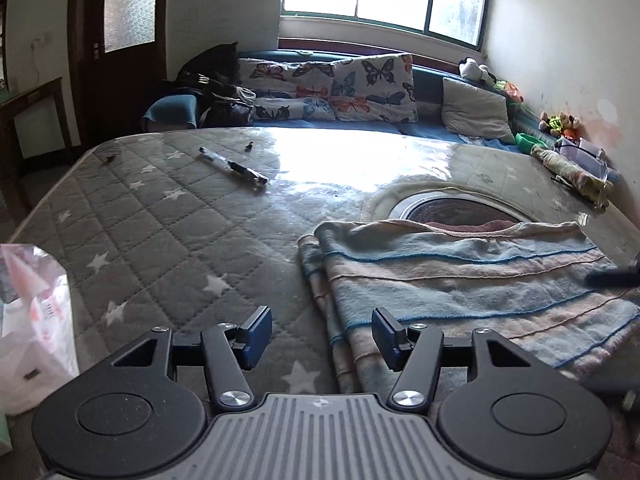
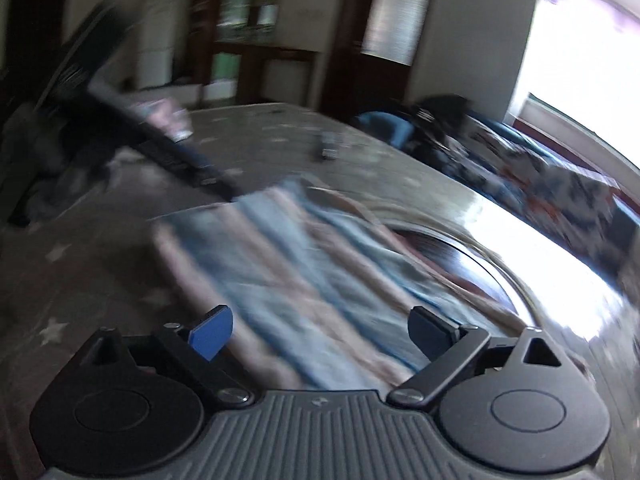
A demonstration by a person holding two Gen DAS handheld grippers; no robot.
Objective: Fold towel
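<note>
A striped towel (image 1: 460, 280) in pale blue and pink lies folded on the grey star-quilted table cover (image 1: 160, 240), right of centre. My left gripper (image 1: 322, 334) hovers open over the towel's near left edge, nothing between its blue pads. In the right wrist view the picture is motion-blurred: the same towel (image 2: 288, 264) spreads ahead, and my right gripper (image 2: 320, 332) is open above its near end. The left gripper's dark body (image 2: 168, 144) reaches in from the upper left toward the towel's far corner. A dark tip of the right gripper (image 1: 612, 278) shows at the right edge over the towel.
A pen (image 1: 234, 168) and small dark caps lie on the far left of the cover. A round opening (image 1: 452, 210) in the cover sits behind the towel. A plastic bag (image 1: 32, 320) stands at the near left. A sofa with butterfly cushions (image 1: 332, 88) lies beyond.
</note>
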